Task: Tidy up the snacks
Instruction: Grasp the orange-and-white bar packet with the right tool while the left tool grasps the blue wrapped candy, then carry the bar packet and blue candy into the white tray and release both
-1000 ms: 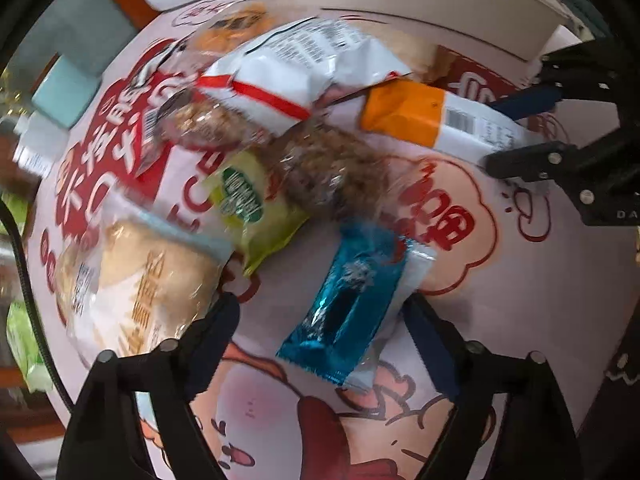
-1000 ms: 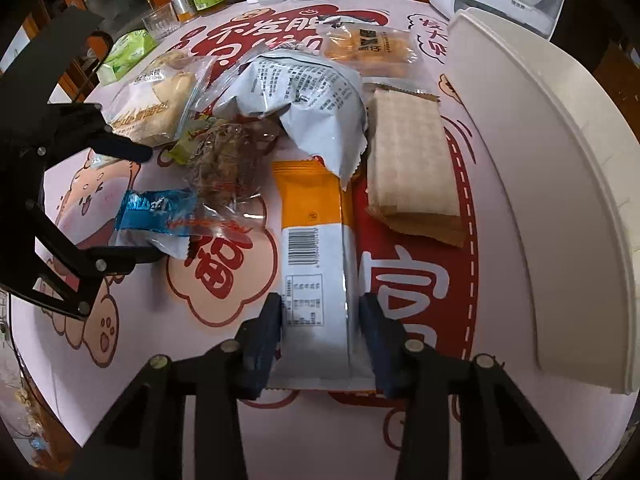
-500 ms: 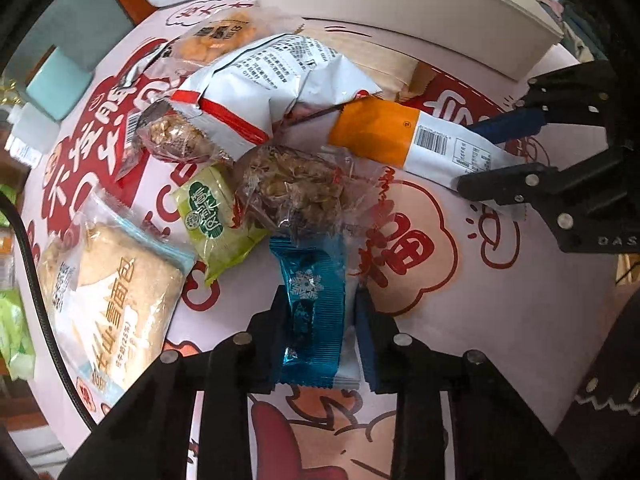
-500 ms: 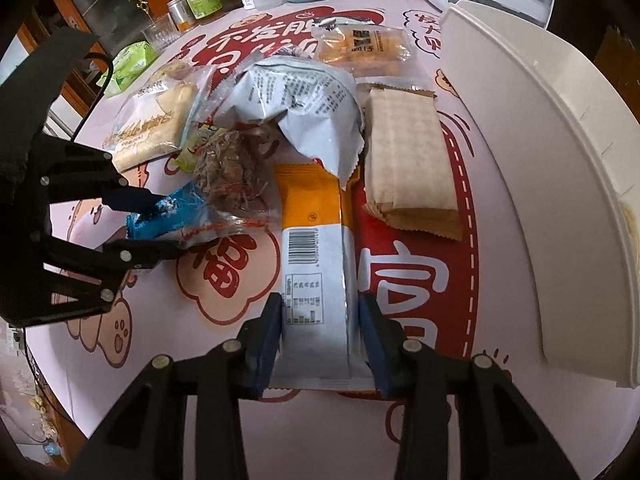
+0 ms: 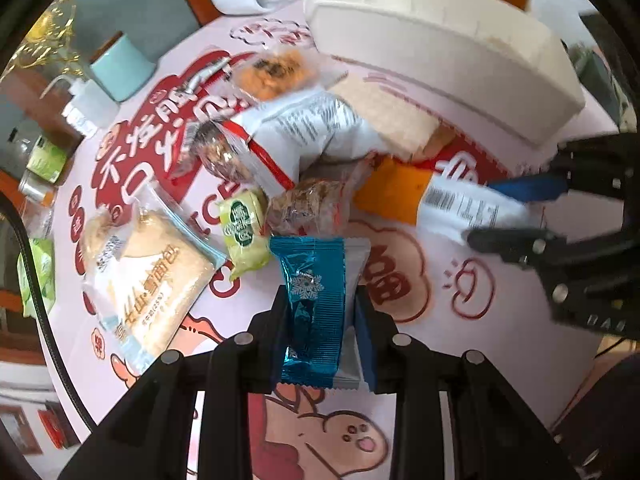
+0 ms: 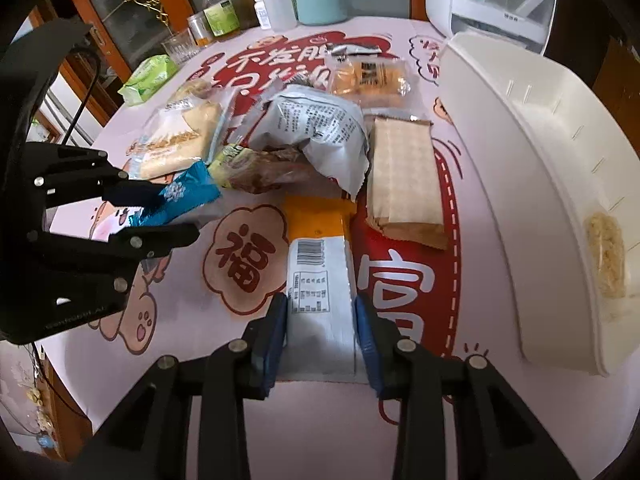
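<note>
Seen from the left wrist, the left gripper (image 5: 320,320) has its jaws clenched on the blue snowflake packet (image 5: 314,300), whose far end reaches toward the snack pile on the desk (image 5: 460,344). A clear-wrapped nut snack (image 5: 316,208) and a small green packet (image 5: 244,232) lie just beyond that end, so a straight upward lift looks best, to avoid dragging them along. The white tray (image 5: 440,64) waits at the far side of the pile.

From the right wrist, the right gripper (image 6: 320,328) is closing its jaws on the white end of the orange-and-white packet (image 6: 320,276), pads against both long edges. Its orange end lies just under the edge of the grey crinkled bag (image 6: 320,136); I judge it should be drawn back clear before swinging right to the tray, where one pale snack (image 6: 606,256) already lies.
</note>
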A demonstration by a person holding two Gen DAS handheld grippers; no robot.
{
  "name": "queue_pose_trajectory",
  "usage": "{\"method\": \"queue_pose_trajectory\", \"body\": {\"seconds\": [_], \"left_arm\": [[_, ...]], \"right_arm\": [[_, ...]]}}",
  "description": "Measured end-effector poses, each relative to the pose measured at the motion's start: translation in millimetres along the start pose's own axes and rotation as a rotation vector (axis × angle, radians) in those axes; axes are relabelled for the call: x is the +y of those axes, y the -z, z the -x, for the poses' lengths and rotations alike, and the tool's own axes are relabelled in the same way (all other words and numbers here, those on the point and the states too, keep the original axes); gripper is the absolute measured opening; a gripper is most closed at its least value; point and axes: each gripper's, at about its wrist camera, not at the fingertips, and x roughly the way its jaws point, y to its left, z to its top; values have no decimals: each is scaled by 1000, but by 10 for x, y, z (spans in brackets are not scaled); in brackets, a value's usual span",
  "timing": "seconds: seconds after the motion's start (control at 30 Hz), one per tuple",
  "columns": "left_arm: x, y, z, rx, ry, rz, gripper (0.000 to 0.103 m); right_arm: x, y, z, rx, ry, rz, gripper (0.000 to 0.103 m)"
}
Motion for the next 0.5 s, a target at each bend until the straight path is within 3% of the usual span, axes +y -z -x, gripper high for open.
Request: {"method": "queue_pose_trajectory", "body": {"seconds": [0.3,0.5], "left_arm": [[-24,-246,281,-66,-8,114,28],[-144,-413,524,-119,-28,136,28]], "right_arm": [[-107,35,460,-94,-8,-11,34],[-235,14,802,-181,-4,-30,34]]}}
